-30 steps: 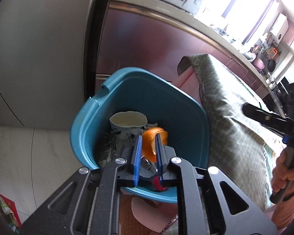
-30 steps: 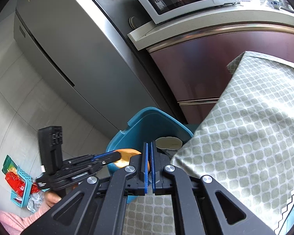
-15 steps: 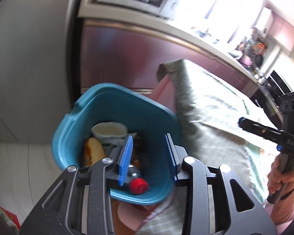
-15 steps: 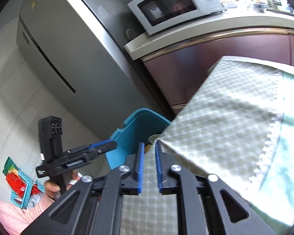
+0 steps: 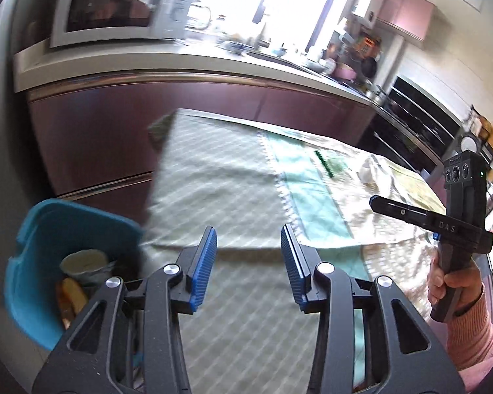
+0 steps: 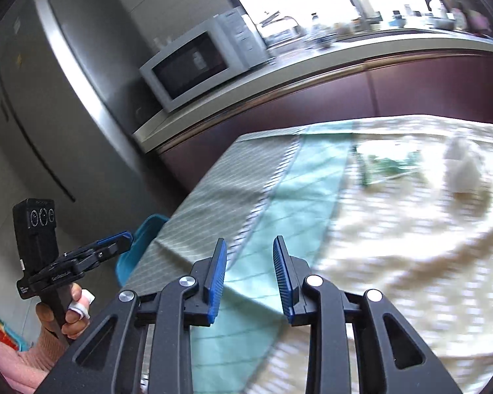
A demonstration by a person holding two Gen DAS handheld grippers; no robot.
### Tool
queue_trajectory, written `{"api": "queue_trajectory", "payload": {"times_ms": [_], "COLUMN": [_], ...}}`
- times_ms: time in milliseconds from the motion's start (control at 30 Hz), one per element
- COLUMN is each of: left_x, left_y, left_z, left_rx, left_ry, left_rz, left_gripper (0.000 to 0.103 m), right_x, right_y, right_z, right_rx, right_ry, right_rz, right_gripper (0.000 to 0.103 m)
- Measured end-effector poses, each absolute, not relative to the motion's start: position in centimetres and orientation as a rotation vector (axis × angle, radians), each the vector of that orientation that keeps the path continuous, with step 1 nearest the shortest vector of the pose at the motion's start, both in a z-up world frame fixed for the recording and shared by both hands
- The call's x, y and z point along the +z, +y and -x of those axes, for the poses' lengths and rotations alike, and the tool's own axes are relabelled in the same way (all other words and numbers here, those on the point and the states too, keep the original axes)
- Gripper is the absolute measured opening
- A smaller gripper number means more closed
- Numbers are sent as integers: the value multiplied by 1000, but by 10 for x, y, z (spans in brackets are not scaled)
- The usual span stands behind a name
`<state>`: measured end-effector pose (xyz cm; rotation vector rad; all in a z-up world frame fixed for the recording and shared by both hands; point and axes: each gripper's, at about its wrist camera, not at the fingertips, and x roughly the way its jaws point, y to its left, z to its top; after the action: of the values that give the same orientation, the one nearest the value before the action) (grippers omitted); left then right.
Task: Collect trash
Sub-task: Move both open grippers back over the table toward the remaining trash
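Both grippers are over the surface (image 5: 233, 312), which is covered by a checked cloth with a mint-green runner (image 6: 299, 197) across it; both views are motion-blurred.

Left gripper (image 5: 249, 266): jaws apart, have just been opening, nothing between the blue pads (image 5: 203, 266). It points down at the cloth near the surface's left edge.

Right gripper (image 6: 249, 277): jaws apart too, a narrower gap, also just been opening, nothing between them. It sits over the runner. In the left wrist view the right hand (image 5: 450, 284) holds its handle at the far right, pink sleeve at the wrist.

Blue bin (image 5: 49, 229): off the surface's left edge, lower than the top. Inside it, a pale cup (image 5: 83, 261) with an orange-brown item (image 5: 71, 295) just below it. The right wrist view shows only a sliver of the bin behind the left gripper's fingers.

Trash on the surface: a crumpled white piece (image 6: 463, 164) at the far right of the cloth, and a greenish wrapper (image 6: 391, 162) with a dark strip just to the left of it, past the runner. Both are well apart from either gripper and too blurred to identify further.

Behind the surface: a dark red cabinet with a microwave (image 6: 200, 65) on top.
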<state>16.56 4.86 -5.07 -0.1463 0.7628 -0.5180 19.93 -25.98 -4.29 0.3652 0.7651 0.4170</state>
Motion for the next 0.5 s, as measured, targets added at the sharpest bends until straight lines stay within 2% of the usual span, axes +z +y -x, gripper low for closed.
{"api": "queue_trajectory", "payload": {"times_ms": [100,167,500], "left_x": [-48,-47,-65], "left_y": [12,-14,-120], "left_z": [-182,-196,-260], "left_rx": [-576,-609,-658], "left_ry": [784,801,887], "left_rz": [131,121,55], "left_gripper": [41,41,41], "right_x": [-43,-45,-62], "right_y": [-294,-314,-403], "right_z": [-198,-201,-227], "right_rx": [339,294,104], "right_ry": [748,742,726], "right_rz": [-379,-390,-448], "right_gripper": [29,34,38]}}
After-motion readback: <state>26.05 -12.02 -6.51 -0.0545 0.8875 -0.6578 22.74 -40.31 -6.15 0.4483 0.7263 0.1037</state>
